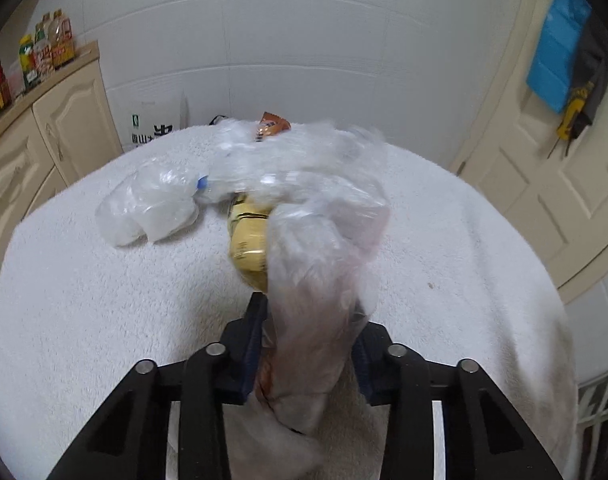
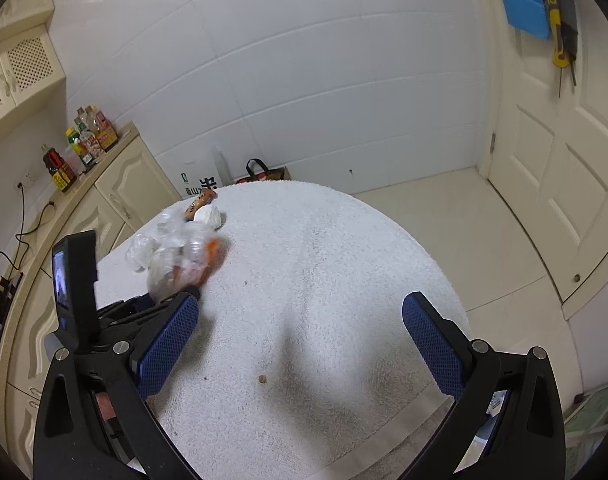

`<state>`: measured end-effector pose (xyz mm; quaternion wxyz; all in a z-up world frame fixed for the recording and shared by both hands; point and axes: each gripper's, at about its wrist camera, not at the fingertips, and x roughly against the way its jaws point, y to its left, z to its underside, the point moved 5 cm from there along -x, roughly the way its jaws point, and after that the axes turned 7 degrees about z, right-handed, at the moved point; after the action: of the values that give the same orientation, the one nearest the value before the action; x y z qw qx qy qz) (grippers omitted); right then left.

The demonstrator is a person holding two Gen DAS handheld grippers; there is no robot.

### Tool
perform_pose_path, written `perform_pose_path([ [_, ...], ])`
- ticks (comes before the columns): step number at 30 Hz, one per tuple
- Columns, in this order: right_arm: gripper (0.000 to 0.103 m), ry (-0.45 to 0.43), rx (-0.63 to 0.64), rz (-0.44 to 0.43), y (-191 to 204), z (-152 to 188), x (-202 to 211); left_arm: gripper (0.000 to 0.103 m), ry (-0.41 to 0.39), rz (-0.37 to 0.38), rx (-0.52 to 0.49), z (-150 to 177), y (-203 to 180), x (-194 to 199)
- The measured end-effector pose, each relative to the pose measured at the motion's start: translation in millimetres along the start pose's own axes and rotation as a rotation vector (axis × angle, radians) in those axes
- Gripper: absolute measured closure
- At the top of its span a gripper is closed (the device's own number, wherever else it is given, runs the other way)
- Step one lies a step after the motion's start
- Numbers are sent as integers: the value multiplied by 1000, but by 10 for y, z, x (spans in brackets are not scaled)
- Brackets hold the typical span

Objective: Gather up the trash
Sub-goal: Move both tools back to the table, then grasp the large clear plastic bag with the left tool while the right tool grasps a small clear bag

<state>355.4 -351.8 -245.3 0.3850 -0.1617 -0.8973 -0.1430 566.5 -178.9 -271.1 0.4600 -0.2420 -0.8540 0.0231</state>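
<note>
Both views are evenly and brightly lit by soft, diffuse indoor light. Straight lines are bent strongly by the fisheye lenses, and the corners are vignetted black. In the left wrist view the crumpled clear plastic bag [image 1: 304, 208] is smeared by motion blur. A soft grey shadow is cast on the white towel-covered counter [image 2: 344, 280] in the right wrist view.

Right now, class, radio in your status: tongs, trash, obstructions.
Left tongs shut on plastic bag. Right tongs open, empty. Wrapper loose on table. Nothing in the way.
</note>
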Motion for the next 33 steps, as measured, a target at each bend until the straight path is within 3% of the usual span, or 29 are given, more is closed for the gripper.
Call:
perform_pose_path([
  [4,0,3,9,-9,56,20,28,73,-8,37,45,147,74,138],
  [12,0,20,44,-32,302,113,-4,73,-53,37,90,362,252,461],
  [20,0,51,98,-73,690,191,-125,73,-58,54,72,608,323,854],
  [27,0,88,146,-115,1070,278,-332,73,-105,-29,137,877,633,1236],
  [33,0,114,216,-173,1599,320,-606,73,-149,-123,225,836,1067,1396],
])
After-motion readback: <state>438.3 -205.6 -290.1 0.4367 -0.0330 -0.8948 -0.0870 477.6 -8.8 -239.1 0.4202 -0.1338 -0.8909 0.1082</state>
